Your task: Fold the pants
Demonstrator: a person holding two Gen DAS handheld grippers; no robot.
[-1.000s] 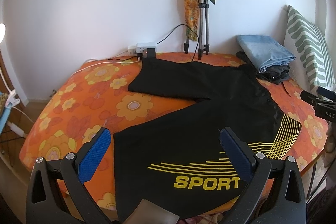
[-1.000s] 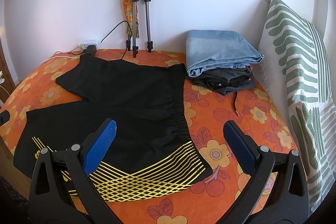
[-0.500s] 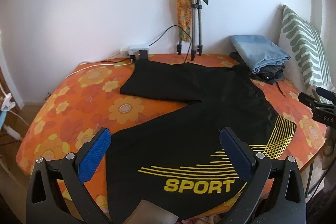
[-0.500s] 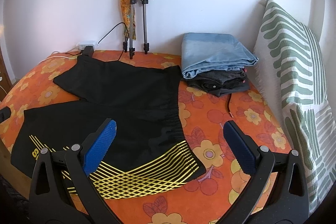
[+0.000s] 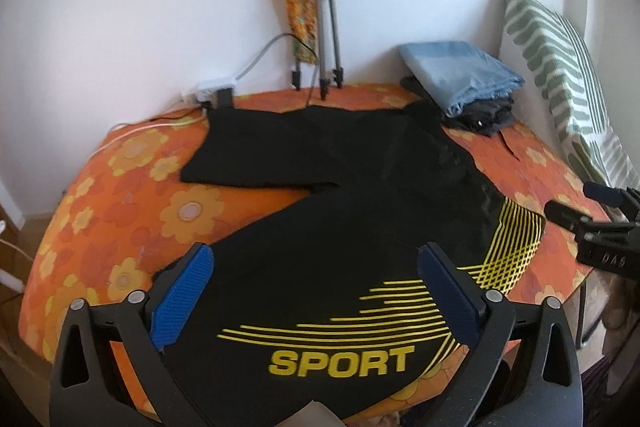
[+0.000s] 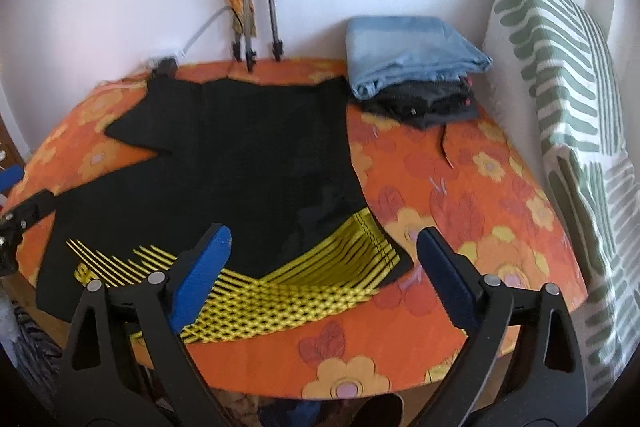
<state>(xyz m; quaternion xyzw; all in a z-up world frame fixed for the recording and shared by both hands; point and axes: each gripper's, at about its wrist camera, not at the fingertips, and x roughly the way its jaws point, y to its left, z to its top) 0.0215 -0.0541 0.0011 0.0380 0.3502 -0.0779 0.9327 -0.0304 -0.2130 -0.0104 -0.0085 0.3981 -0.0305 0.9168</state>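
Black sport shorts (image 5: 360, 211) with yellow stripes and the word SPORT lie spread flat on an orange flowered bed (image 5: 120, 195). The legs fan out toward the left. They show in the right wrist view (image 6: 240, 163) too, waistband toward the right. My left gripper (image 5: 316, 275) is open and empty, above the near leg. My right gripper (image 6: 324, 263) is open and empty, above the yellow-striped near corner of the waistband. The right gripper also shows at the right edge of the left wrist view (image 5: 592, 227).
A stack of folded blue and dark clothes (image 6: 412, 63) lies at the back right of the bed. A green-striped pillow (image 6: 568, 115) leans along the right side. A tripod (image 5: 324, 27) with a scarf and a power strip (image 5: 212, 91) stand by the back wall.
Both grippers have drawn back and the views widened, so more of the bed's near edge shows. The shorts have not moved. Both grippers stay open.
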